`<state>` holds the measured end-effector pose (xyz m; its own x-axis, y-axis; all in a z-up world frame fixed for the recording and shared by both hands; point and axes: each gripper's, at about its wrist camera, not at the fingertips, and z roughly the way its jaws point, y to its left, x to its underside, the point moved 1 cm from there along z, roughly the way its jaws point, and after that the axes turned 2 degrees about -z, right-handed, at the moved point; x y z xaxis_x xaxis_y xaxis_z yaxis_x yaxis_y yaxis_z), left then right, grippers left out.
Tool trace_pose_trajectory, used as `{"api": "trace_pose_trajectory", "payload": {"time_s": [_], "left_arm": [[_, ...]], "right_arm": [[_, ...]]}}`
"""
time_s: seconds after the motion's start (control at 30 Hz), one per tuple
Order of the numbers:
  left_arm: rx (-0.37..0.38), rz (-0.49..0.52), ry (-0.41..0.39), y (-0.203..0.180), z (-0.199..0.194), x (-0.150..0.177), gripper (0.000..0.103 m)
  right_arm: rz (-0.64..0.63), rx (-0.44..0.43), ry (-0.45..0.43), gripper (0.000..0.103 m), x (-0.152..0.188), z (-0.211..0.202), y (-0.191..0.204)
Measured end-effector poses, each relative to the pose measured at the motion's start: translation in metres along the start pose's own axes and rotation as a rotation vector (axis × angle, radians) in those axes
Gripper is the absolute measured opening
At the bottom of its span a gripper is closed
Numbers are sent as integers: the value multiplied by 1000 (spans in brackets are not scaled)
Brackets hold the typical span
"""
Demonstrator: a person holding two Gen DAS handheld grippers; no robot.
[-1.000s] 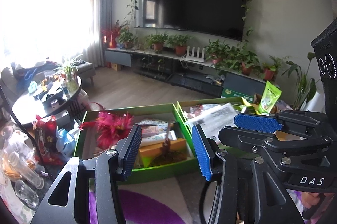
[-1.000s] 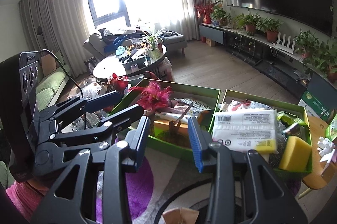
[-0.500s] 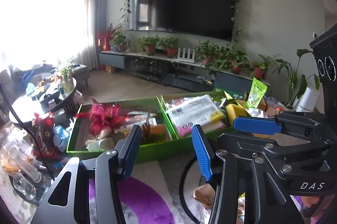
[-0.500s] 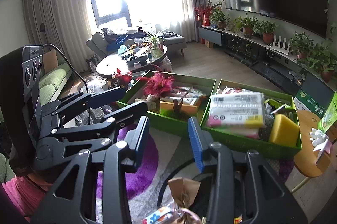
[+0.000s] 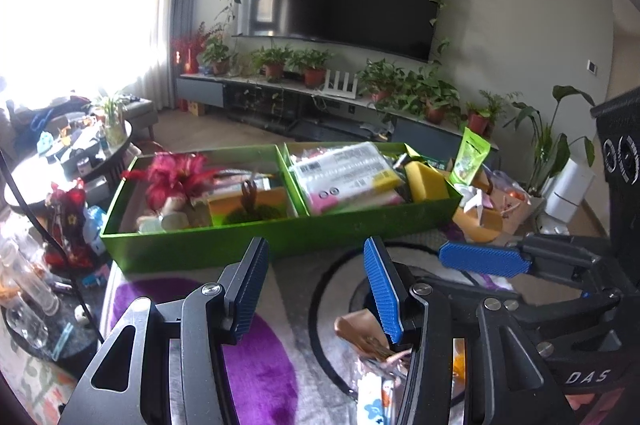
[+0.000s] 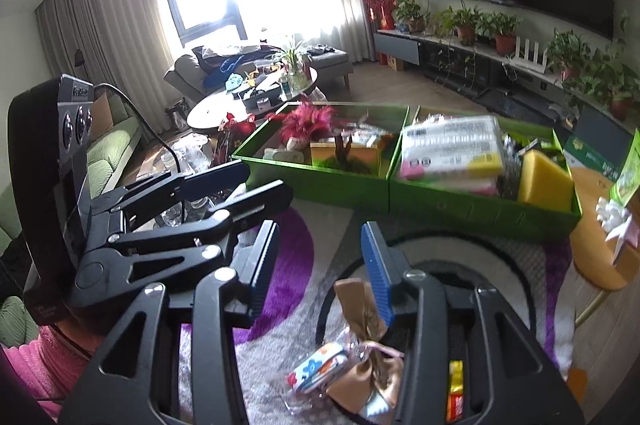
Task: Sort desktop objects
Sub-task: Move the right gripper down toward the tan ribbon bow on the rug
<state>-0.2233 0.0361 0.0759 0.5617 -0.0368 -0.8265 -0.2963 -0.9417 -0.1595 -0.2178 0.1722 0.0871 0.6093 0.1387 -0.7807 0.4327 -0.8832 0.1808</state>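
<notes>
A grey-and-purple rug covers the surface (image 5: 288, 289). At its far edge the green double tray (image 5: 280, 237) runs lengthwise left to right. Left tongs (image 5: 316, 289) and right tongs (image 6: 320, 265) gape apart, empty. Only the right wrist view shows the whole gold bag (image 6: 372, 365), under the right tongs.

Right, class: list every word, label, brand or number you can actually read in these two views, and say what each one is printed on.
"DAS": white letters on the black body of the right tool, seen from the left wrist view.
White pack in the green box: barcode and print, too blurred to read.
Green pouch: print too small to read.
Green carton: white lettering, unreadable.
Small snack wrappers below the right tool: pattern only, no legible words.
</notes>
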Motion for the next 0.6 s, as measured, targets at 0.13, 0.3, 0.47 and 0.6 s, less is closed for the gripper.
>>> {"api": "trace_pose_trajectory", "payload": {"time_s": [0.13,0.3,0.47,0.6], "left_arm": [[-11,12,13,-4,4,12,51],[-36,5,45,-2,15,27,51],[-54,-59,101,12,30,43,51],[-62,-85,124,20,37,52,51]], "right_arm": [[21,-5,27,46,18,4,-3],[64,-18,60,46,34,13,-9],[117,7,134,49,52,33,-24],[177,22,218,50,67,55,-39]]}}
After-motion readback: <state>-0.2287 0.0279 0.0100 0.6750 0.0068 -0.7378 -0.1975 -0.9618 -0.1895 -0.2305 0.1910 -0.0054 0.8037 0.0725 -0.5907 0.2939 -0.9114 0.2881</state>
